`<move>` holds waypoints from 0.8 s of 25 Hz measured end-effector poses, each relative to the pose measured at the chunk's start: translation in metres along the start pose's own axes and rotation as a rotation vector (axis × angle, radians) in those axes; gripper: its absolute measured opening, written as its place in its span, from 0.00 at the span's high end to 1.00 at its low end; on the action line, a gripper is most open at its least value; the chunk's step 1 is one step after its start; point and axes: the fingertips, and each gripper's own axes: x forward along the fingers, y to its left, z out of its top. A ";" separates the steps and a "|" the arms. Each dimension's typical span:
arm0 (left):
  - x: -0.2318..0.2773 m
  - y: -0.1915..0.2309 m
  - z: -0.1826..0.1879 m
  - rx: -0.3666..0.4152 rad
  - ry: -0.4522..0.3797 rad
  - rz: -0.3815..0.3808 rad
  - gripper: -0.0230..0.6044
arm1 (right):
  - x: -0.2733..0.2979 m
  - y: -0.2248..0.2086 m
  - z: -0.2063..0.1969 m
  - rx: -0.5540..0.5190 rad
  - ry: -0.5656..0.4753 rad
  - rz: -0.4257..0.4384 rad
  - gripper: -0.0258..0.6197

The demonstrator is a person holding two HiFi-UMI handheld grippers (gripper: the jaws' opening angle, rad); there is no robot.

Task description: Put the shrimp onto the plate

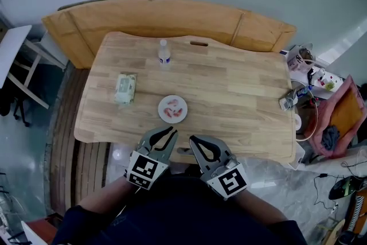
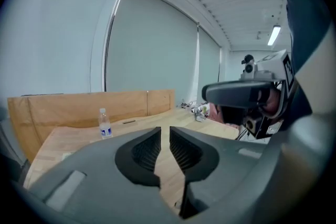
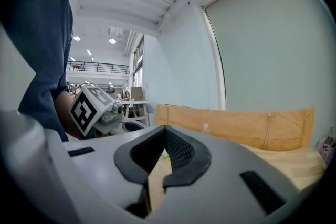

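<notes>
The white plate [image 1: 172, 109] sits near the table's front middle, and pink shrimp [image 1: 171, 112] lie on it. Both grippers hover side by side over the table's front edge, just short of the plate. My left gripper [image 1: 172, 131] [image 2: 165, 129] has its jaws nearly together and holds nothing. Nothing is between the touching tips of my right gripper [image 1: 193, 139] [image 3: 165, 128] either. Neither gripper view shows the plate or the shrimp, which the jaws hide.
A small water bottle [image 1: 164, 54] [image 2: 105, 124] stands at the table's [image 1: 241, 94] far middle. A pack of wipes [image 1: 125, 88] lies left of the plate. A wooden bench [image 1: 172, 17] runs behind the table. Cables and a pink bag [image 1: 338, 117] crowd the right side.
</notes>
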 end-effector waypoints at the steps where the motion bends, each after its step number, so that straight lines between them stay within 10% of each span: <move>1: -0.005 -0.002 0.006 -0.008 -0.011 0.000 0.88 | 0.000 0.002 -0.001 -0.002 0.008 0.003 0.95; 20: -0.038 -0.018 0.028 -0.067 -0.118 -0.008 0.95 | 0.021 0.011 -0.026 0.062 0.067 -0.006 0.95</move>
